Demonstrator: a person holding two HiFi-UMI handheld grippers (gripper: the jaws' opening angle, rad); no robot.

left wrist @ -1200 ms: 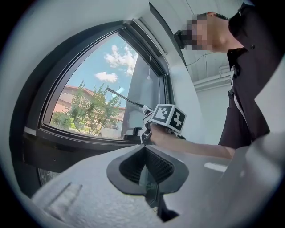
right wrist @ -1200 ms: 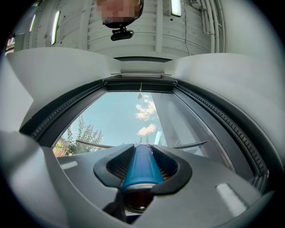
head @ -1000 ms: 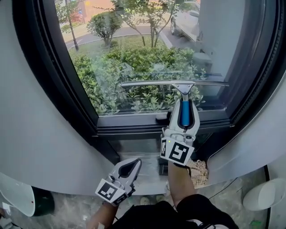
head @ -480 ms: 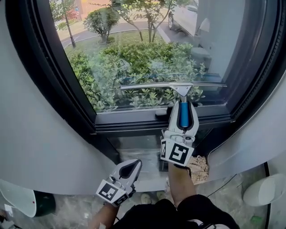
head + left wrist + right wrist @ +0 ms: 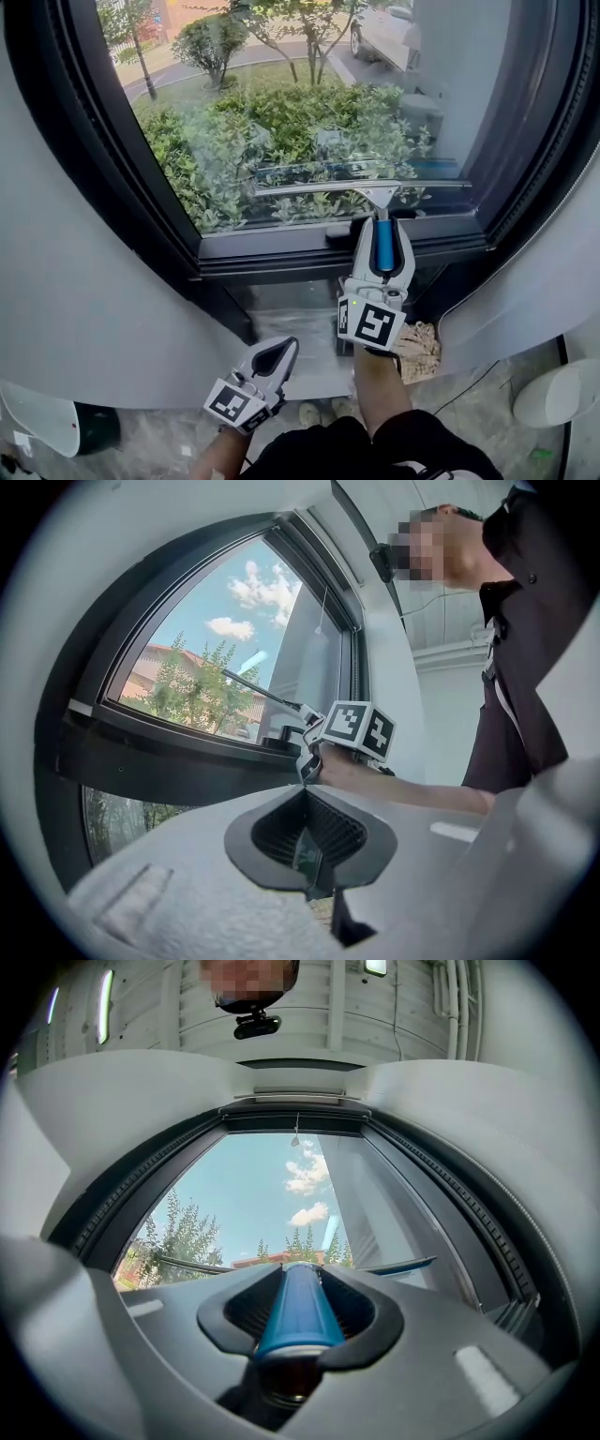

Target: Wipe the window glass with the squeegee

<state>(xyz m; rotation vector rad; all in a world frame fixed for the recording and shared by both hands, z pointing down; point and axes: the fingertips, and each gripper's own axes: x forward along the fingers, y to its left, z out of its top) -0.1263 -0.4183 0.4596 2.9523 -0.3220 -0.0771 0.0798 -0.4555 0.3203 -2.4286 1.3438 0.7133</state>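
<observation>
A squeegee with a blue handle (image 5: 383,246) (image 5: 296,1307) and a long metal blade (image 5: 361,187) lies against the lower part of the window glass (image 5: 281,103). My right gripper (image 5: 381,239) (image 5: 298,1290) is shut on the blue handle and holds the blade level just above the bottom frame. In the right gripper view the blade (image 5: 394,1267) runs across the pane. My left gripper (image 5: 273,357) (image 5: 309,836) hangs low by the sill, away from the glass, shut with nothing in it.
A black window frame (image 5: 309,255) and a curved white wall (image 5: 84,281) surround the pane. A crumpled cloth (image 5: 419,349) lies on the sill (image 5: 309,323) at the right. White objects (image 5: 553,398) sit on the floor at both lower corners.
My right gripper has drawn the squeegee blade down the glass toward the bottom frame. The left gripper has barely moved.
</observation>
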